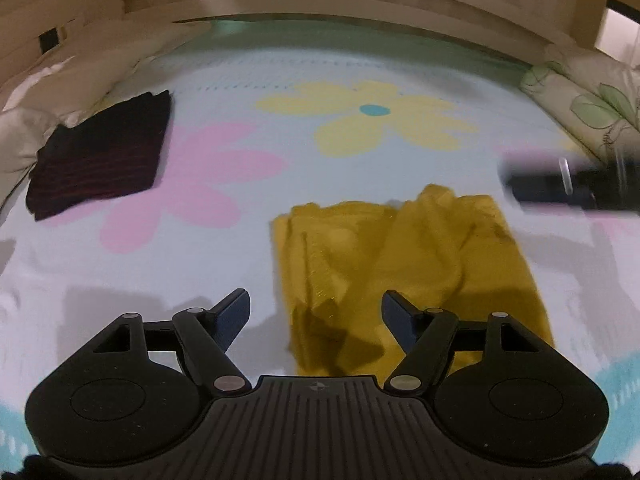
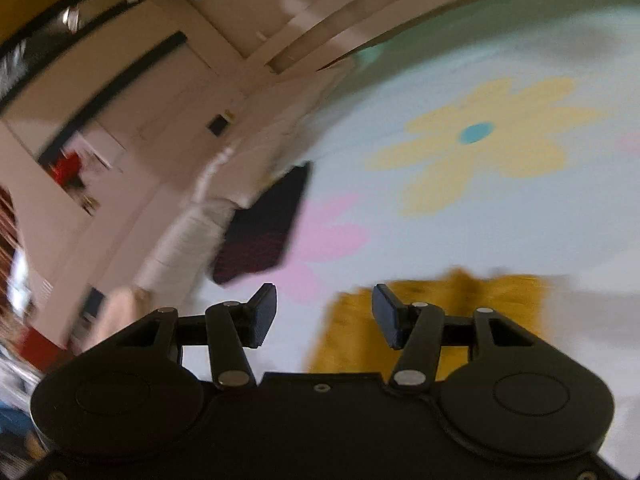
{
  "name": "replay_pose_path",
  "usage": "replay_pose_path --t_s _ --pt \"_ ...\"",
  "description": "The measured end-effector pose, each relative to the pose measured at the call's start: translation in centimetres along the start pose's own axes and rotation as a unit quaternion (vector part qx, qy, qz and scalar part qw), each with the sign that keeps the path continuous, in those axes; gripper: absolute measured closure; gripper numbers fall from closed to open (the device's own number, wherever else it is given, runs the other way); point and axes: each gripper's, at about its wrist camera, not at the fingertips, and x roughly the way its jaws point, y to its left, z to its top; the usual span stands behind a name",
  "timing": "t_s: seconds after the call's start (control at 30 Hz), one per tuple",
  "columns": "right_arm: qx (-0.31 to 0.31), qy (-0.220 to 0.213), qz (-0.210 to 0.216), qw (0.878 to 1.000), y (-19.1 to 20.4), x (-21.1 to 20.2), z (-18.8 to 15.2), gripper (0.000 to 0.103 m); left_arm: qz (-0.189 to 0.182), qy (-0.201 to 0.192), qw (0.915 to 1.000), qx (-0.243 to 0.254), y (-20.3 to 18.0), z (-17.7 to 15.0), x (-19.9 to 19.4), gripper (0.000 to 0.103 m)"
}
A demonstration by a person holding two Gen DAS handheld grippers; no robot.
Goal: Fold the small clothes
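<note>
A mustard-yellow garment [image 1: 404,272] lies partly folded and rumpled on the flowered bed sheet [image 1: 248,80]. My left gripper [image 1: 316,312] is open and empty, just above the garment's near left edge. A folded dark garment with red stripes [image 1: 100,156] lies at the far left. The right gripper shows as a dark blur [image 1: 568,188] at the right, beyond the yellow garment. In the right wrist view my right gripper [image 2: 324,312] is open and empty, above the left end of the yellow garment [image 2: 432,320]. The dark garment [image 2: 264,228] lies further left.
A wooden headboard [image 1: 320,8] runs along the far side of the bed. A pale pillow [image 1: 28,120] lies at the far left and a leaf-patterned pillow [image 1: 592,108] at the far right. The right wrist view is blurred and tilted, with a wall [image 2: 120,120] at left.
</note>
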Motion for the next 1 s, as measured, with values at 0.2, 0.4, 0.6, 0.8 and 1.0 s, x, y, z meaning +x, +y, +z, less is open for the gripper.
replay_pose_path --t_s 0.2,0.4,0.6,0.8,1.0 --pt "-0.117 0.06 -0.068 0.989 0.4 -1.2 -5.8 0.054 -0.019 0.005 0.9993 -0.033 -1.0 1.5 1.2 0.032" --pt "-0.189 0.093 -0.076 0.975 1.9 0.5 -8.7 0.054 -0.043 0.001 0.9989 0.018 -4.6 2.0 1.8 0.031" --pt "-0.192 0.105 -0.063 0.974 0.9 0.0 -9.7 0.054 -0.036 0.026 0.9987 0.025 -6.3 2.4 4.7 0.031" --pt "-0.178 0.104 -0.053 0.977 0.4 -0.2 -9.6 0.054 -0.007 0.027 0.9989 0.039 -6.6 3.0 5.6 0.094" --pt "-0.168 0.107 -0.047 0.979 0.0 -0.2 -9.7 0.054 0.027 -0.016 0.9994 0.013 -3.0 5.5 5.4 0.097"
